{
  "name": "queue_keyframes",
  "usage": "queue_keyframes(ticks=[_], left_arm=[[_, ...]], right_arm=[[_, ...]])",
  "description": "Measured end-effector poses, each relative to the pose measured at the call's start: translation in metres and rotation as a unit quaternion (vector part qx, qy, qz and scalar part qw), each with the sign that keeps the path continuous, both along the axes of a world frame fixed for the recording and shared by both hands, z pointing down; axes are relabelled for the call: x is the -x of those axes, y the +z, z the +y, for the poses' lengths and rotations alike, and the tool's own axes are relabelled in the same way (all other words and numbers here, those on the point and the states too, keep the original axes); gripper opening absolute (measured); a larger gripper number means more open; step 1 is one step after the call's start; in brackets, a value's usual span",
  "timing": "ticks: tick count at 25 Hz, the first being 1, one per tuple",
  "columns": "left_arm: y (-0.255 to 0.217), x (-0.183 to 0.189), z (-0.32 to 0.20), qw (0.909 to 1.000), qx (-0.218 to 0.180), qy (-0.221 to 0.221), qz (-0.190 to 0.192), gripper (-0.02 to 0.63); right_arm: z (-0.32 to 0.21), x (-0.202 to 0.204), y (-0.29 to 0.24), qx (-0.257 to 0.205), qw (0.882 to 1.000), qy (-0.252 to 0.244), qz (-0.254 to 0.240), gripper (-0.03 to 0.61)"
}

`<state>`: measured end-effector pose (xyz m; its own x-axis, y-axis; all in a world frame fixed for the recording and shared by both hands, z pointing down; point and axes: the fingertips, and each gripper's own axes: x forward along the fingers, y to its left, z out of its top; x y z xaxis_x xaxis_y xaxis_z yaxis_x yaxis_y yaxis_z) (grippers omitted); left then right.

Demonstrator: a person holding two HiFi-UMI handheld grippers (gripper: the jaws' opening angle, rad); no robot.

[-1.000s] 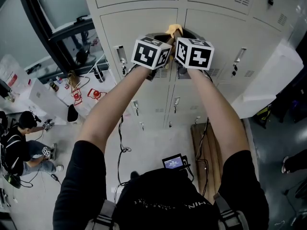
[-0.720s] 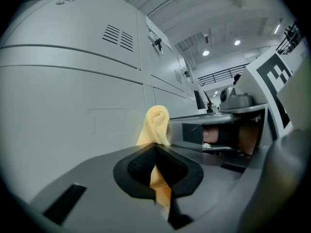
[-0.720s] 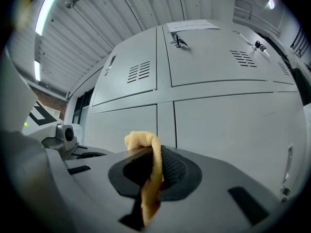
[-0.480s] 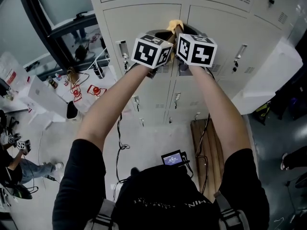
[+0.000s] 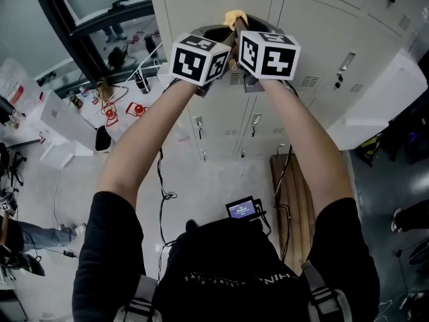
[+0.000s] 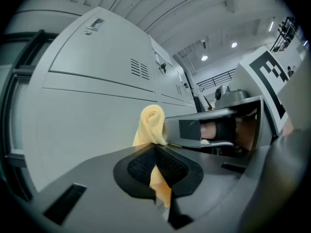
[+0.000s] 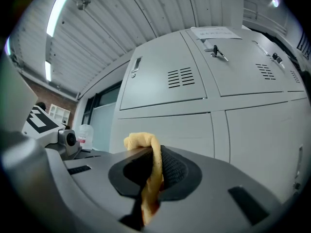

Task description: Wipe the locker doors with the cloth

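**Both claws pinch one yellow cloth in front of the lockers**

At the far left of the head view we see the legs of a person (image 5: pixel 41 236) on the floor, and above them a dark window frame (image 5: pixel 64 29). Next to the frame stand the grey locker doors (image 5: pixel 208 9), in rows, each with small vent slots and a handle.

We hold our two arms up and close together before these doors. The left claw (image 6: pixel 156 152) is pressed together on the yellow cloth (image 6: pixel 151 123). A strip of the cloth runs down between its two black pads, and a rolled bunch stands out above the tips. The right claw (image 7: pixel 152 154) is just beside the left one, with the two marker cubes almost touching in the head view. It pinches the same cloth, which hangs over its tips in a thin fold. The cloth is therefore held by both claws, high up, at the seam between two upper doors. The bunch seems to lie against the door, but we cannot be sure that it touches.

Lower down, black cables (image 5: pixel 164 186) run over the floor, and a small lit screen (image 5: pixel 242 208) shows near our chest. Wooden boards (image 5: pixel 293 193) lie at the foot of the lockers. At the far right a pale panel (image 5: pixel 382 106) stands out from the locker row.
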<state>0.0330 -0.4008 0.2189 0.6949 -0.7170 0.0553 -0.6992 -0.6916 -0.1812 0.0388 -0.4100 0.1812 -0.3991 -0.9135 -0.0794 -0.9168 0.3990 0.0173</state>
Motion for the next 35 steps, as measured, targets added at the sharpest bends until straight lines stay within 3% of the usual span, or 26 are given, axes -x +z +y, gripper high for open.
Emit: queue_keyframes(ticks=[15, 26, 35], left_arm=[[0.042, 0.122, -0.004, 0.9965, 0.038, -0.074, -0.005, 0.02], [0.08, 0.15, -0.018, 0.9938, 0.072, -0.085, -0.009, 0.02], [0.088, 0.151, -0.03, 0.9944, 0.078, -0.071, -0.008, 0.02]], right_arm=[[-0.008, 0.124, 0.043, 0.042, 0.996, -0.074, -0.002, 0.051], [-0.025, 0.153, 0.084, 0.074, 0.994, -0.083, -0.002, 0.051], [-0.035, 0.155, 0.091, 0.057, 0.996, -0.068, 0.017, 0.051]])
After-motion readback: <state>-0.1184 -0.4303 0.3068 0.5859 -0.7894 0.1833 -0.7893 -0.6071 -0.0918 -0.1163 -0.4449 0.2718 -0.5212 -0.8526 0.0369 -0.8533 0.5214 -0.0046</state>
